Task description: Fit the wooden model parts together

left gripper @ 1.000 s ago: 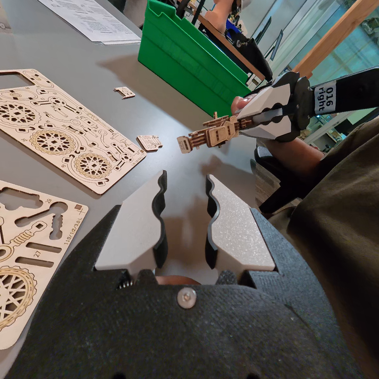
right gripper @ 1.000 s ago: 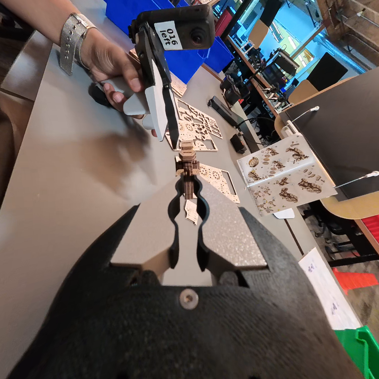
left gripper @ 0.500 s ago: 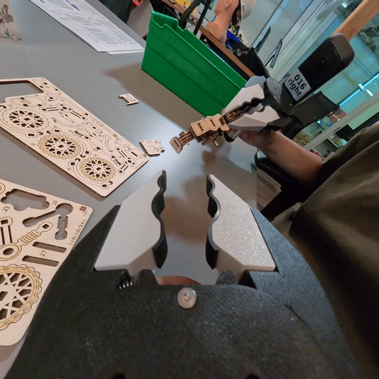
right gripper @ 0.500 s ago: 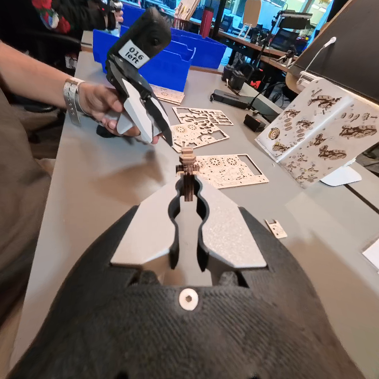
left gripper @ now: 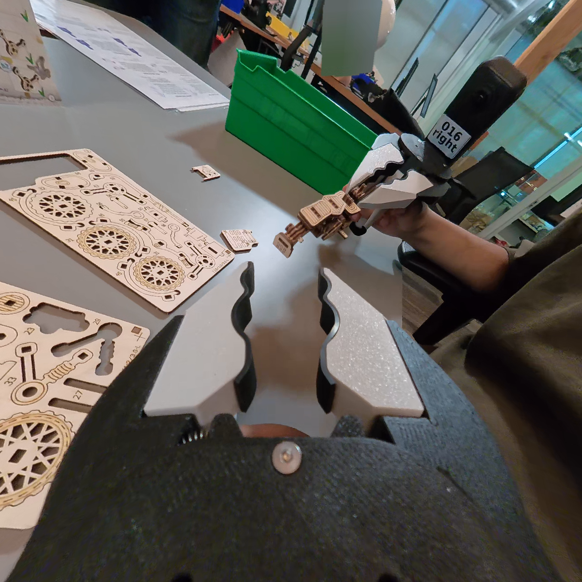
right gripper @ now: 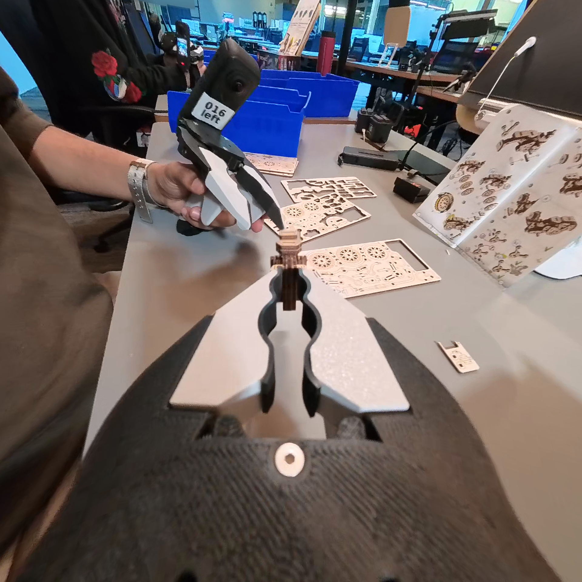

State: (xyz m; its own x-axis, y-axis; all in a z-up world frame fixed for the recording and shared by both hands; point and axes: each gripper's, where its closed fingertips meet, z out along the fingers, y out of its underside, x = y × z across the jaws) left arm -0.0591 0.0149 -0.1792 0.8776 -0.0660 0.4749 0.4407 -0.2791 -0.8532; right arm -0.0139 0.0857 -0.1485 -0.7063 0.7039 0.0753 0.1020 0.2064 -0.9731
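The right hand-held gripper [right gripper: 288,277] clenches a slotted, laser-cut wooden model [left gripper: 321,217] above the smooth grey bench [left gripper: 132,132]. The left hand-held gripper [left gripper: 285,283] hangs released, wavy pads apart. Flat fretted part sheets [left gripper: 110,226] lie nearby; a green bin [left gripper: 289,126] stands behind.

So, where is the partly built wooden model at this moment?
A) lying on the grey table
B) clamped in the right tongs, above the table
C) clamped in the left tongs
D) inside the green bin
B: the right tongs grip the wooden model in the air, while the left tongs are open and empty.
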